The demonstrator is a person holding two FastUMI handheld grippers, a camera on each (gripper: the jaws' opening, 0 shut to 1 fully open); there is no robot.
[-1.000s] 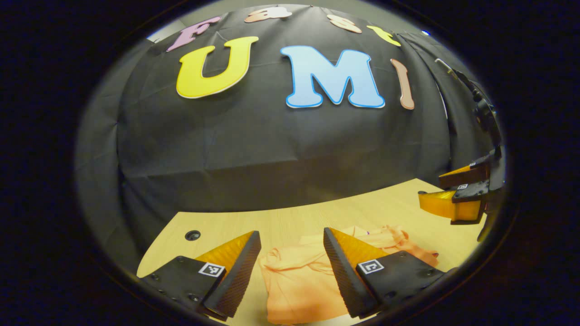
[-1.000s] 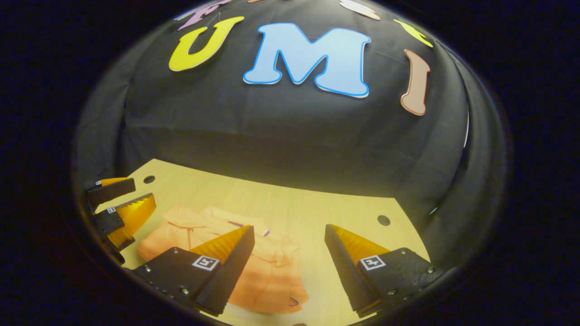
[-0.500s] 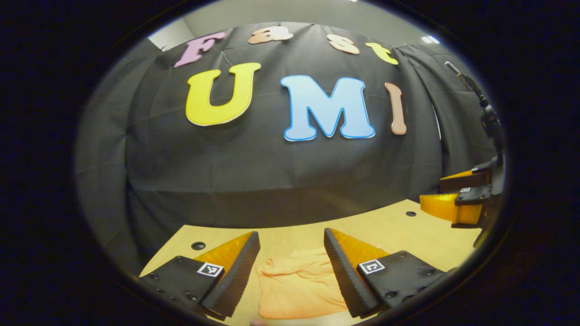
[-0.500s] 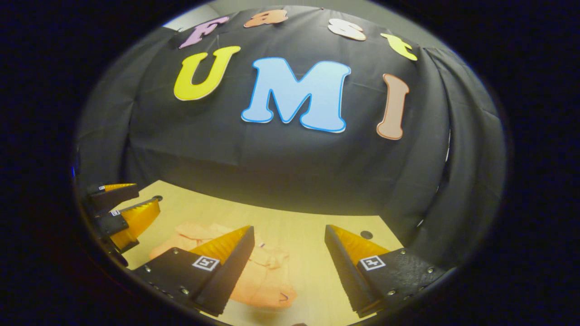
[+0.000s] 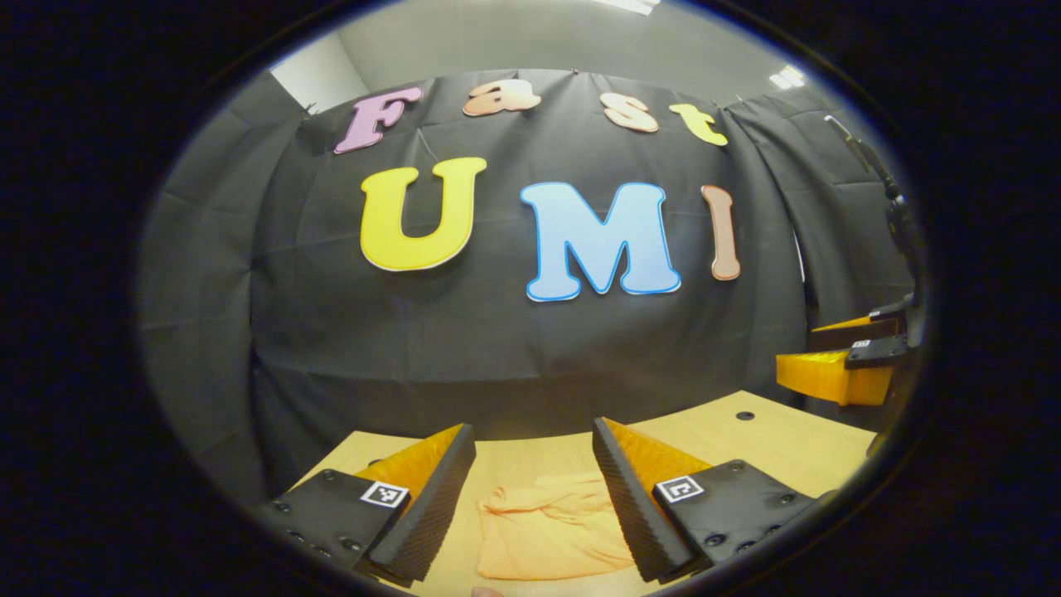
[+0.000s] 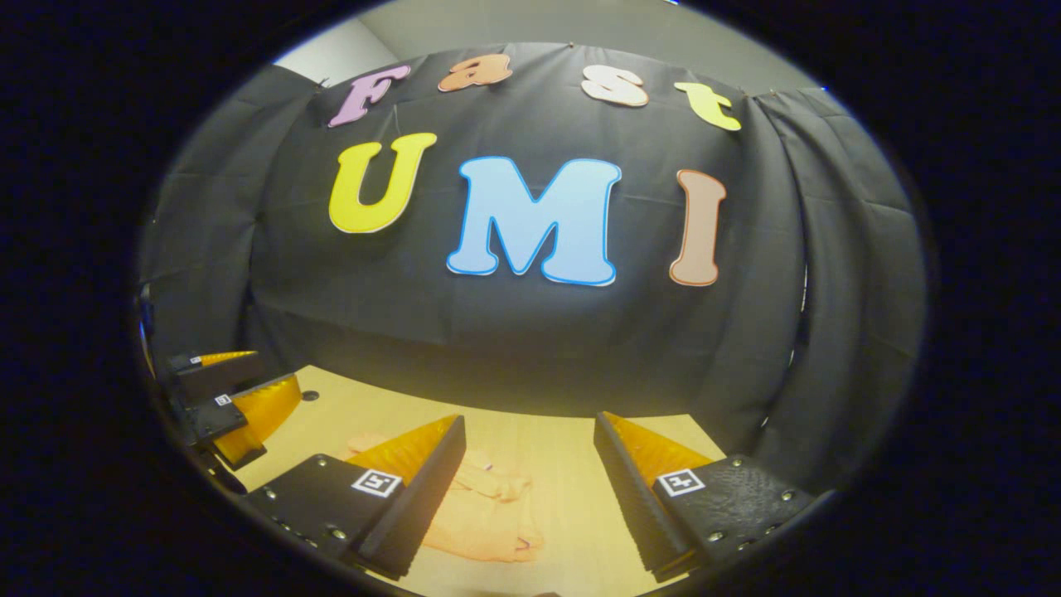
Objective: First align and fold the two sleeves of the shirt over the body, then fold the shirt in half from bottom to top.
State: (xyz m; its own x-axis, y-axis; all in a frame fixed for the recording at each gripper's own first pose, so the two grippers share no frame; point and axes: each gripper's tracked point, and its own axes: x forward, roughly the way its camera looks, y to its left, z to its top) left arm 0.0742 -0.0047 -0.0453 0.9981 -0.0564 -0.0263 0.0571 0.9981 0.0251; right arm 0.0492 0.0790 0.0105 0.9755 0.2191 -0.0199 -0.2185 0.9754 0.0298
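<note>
Both grippers, left (image 5: 530, 497) and right (image 6: 526, 489), hang spread and empty above the folded shirt (image 5: 551, 535); folding looks complete, so withdrawal comes next

Each tool (image 5: 530, 497) (image 6: 530, 497) carries wedge-shaped ribbed fingers — black screwed mounts with square coded markers.

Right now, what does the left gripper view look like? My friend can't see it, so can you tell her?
An orange shirt lies folded on a light wooden table, seen between the open fingers of the left gripper, which holds nothing. The right gripper hangs above the table's right side, and black cloth covers the wall behind.
</note>
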